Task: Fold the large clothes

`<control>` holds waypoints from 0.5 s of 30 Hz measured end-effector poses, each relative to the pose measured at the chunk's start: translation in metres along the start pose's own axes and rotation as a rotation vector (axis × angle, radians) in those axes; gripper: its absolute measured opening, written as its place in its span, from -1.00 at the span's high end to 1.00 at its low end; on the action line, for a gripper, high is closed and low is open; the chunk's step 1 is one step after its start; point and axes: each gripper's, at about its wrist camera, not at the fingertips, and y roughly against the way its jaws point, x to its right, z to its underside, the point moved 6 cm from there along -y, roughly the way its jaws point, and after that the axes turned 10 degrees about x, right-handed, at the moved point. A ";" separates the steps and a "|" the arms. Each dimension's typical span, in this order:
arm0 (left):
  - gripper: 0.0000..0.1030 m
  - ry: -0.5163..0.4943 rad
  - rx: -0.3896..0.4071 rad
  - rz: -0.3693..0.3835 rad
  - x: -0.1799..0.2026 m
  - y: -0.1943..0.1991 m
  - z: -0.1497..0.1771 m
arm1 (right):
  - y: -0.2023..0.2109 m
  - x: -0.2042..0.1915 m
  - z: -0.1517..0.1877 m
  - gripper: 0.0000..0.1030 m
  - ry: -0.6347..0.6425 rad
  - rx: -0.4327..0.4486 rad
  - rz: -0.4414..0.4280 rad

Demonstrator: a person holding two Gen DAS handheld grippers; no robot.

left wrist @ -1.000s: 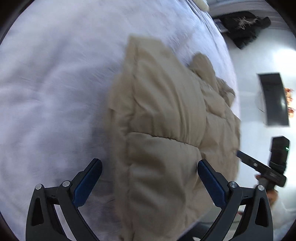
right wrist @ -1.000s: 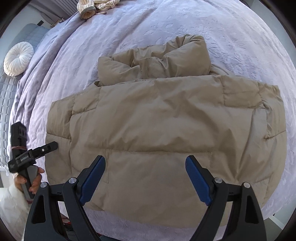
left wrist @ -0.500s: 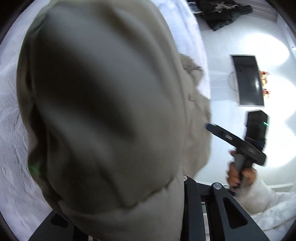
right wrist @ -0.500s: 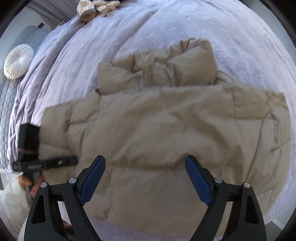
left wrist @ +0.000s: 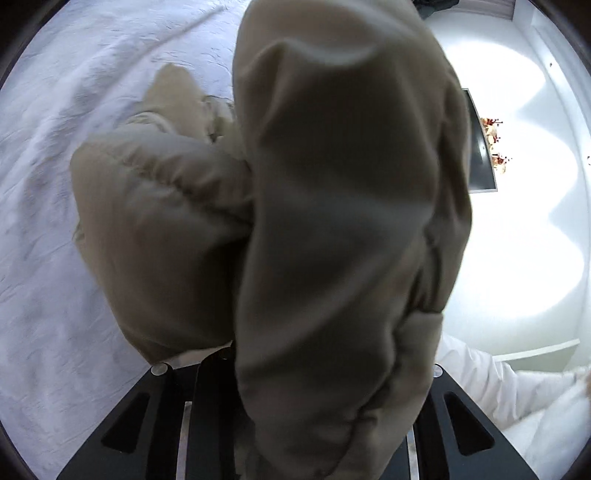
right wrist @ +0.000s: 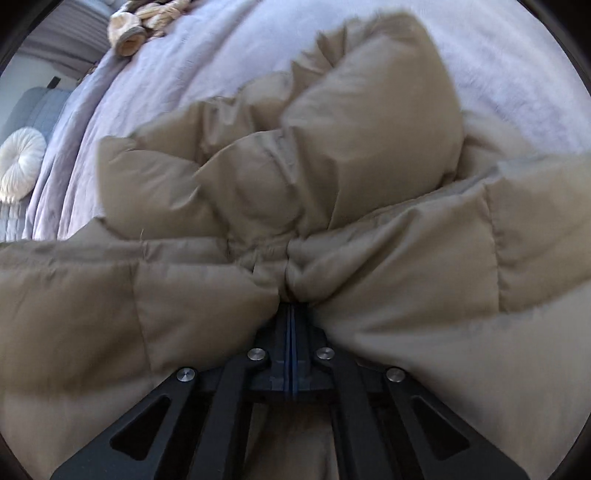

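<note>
A beige puffer jacket (right wrist: 332, 155) lies on a bed with a pale lilac cover (right wrist: 155, 74). My right gripper (right wrist: 291, 295) is shut on the jacket's hem, which bunches around the closed blue pads. In the left wrist view the jacket (left wrist: 332, 221) is lifted and hangs right in front of the camera, hiding the fingertips. My left gripper (left wrist: 295, 369) is shut on the jacket's edge; only its black frame shows below the cloth.
A round white cushion (right wrist: 22, 166) and a striped knit garment (right wrist: 140, 26) lie at the head of the bed. A white floor (left wrist: 517, 258), a dark screen (left wrist: 480, 147) and the person's white sleeve (left wrist: 517, 387) show at the right of the left wrist view.
Both grippers have closed on the jacket: the left first, the right in the last half second. The left side has been lifted up in front of its camera.
</note>
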 end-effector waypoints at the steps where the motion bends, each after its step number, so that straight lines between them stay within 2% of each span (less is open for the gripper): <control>1: 0.46 0.009 0.002 -0.007 0.002 -0.006 -0.001 | -0.005 0.002 -0.001 1.00 -0.015 -0.009 -0.012; 5: 0.46 0.023 0.015 -0.016 0.018 -0.022 -0.005 | -0.009 0.013 -0.006 1.00 -0.092 -0.036 -0.081; 9: 0.46 -0.017 -0.001 -0.044 0.030 -0.035 -0.002 | 0.031 0.020 0.004 1.00 -0.122 0.010 -0.135; 12: 0.46 -0.028 -0.012 -0.065 0.035 -0.044 -0.013 | 0.078 0.033 0.035 1.00 -0.131 0.066 -0.155; 15: 0.46 -0.043 -0.021 -0.093 0.044 -0.053 -0.009 | 0.103 0.047 0.086 1.00 -0.186 0.071 -0.160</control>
